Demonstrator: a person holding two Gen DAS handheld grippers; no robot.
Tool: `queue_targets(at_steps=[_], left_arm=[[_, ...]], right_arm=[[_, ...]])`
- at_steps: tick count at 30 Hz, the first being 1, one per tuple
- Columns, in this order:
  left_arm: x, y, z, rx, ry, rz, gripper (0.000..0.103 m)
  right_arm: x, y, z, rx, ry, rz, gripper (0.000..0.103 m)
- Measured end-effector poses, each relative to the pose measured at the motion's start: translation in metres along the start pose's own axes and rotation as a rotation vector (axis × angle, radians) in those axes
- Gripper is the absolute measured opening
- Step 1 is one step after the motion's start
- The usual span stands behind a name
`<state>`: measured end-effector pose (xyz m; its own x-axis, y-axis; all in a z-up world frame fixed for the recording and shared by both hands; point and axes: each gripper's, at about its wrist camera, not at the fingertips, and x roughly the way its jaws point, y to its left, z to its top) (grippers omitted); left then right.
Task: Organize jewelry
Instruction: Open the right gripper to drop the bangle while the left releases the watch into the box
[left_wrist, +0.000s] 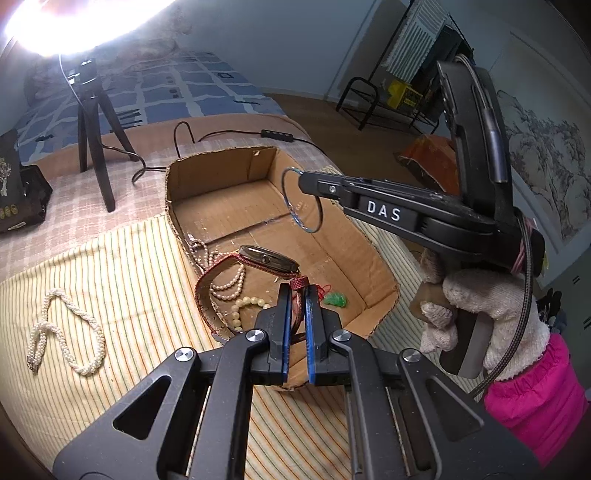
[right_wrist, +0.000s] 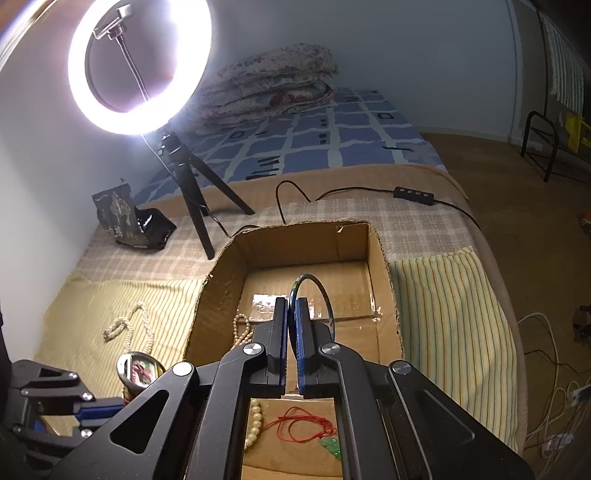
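An open cardboard box sits on a striped cloth. My left gripper is shut on the red strap of a wristwatch, held over the box's near-left wall; the watch face also shows in the right wrist view. My right gripper is shut on a thin dark bangle, held above the box. Inside the box lie pearl strands, a cream bead bracelet and a green pendant on red cord. A white pearl rope necklace lies on the cloth left of the box.
A ring light on a tripod stands behind the box, its cable and switch trailing right. A dark pouch sits at the far left. Folded quilts lie on the bed. The bed edge drops off right.
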<state>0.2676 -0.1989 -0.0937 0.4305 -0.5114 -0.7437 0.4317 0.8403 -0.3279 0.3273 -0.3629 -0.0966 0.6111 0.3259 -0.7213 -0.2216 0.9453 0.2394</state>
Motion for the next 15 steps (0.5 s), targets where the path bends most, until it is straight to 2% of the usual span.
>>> queue_targets(at_steps=[5, 8, 10, 12, 15], left_arm=[[0.0010, -0.0043, 0.0004, 0.015, -0.002, -0.006, 0.005], [0.0021, -0.0052, 0.0000, 0.022, 0.008, 0.001, 0.009], [0.0023, -0.0053, -0.0010, 0.024, 0.009, 0.005, 0.014], [0.0012, -0.0061, -0.0011, 0.030, 0.007, 0.005, 0.014], [-0.0004, -0.0070, -0.0006, 0.033, 0.002, 0.009, 0.014]], right_arm=[[-0.0036, 0.0013, 0.0007, -0.005, -0.010, -0.002, 0.003], [-0.0048, 0.0006, 0.0015, 0.001, -0.014, -0.008, 0.004], [-0.0055, -0.0003, 0.0019, 0.007, -0.017, -0.023, 0.021], [-0.0072, -0.0016, 0.0024, 0.012, -0.030, -0.034, 0.034], [-0.0093, -0.0031, 0.0040, 0.018, -0.038, -0.043, 0.036]])
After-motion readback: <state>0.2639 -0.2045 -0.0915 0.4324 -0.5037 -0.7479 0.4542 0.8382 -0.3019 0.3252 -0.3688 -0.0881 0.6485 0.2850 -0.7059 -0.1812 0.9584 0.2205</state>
